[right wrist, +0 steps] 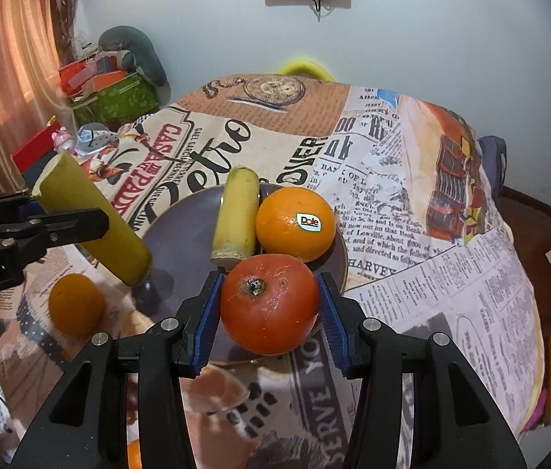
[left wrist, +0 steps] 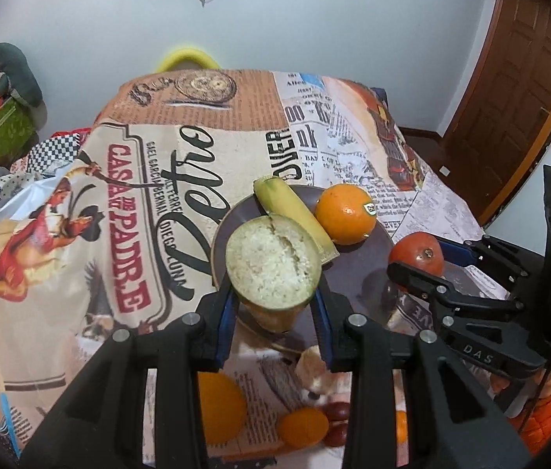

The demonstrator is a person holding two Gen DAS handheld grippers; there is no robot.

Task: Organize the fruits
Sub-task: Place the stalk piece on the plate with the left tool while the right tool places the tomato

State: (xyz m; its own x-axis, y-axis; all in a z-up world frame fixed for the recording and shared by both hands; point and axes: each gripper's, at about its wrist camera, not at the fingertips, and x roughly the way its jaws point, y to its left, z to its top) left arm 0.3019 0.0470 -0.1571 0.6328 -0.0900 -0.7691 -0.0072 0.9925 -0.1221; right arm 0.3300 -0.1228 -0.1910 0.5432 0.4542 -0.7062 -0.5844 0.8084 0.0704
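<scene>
Dole sticker point(right wrist: 309, 222) legible, right view only

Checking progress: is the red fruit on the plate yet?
No. The red fruit is clamped in the right claw, near the plate rim.

Between the blue pads of the black right claw point(right wrist: 269, 305) a red-orange tomato point(right wrist: 269, 303) is showing a dark stem scar, and just beyond it an orange point(right wrist: 295, 224) is wearing a white sticker beside a pale yellow cane piece point(right wrist: 236, 215) on a dark purple-grey plate point(right wrist: 181, 230). The black left claw point(left wrist: 273, 305), blue-padded too, is gripping a yellow-green stalk point(left wrist: 273, 262) whose cut face is looking creamy white. Under both claws the tabletop cloth point(right wrist: 451, 234) is showing beige newsprint lettering, red words and an orange truck.
</scene>
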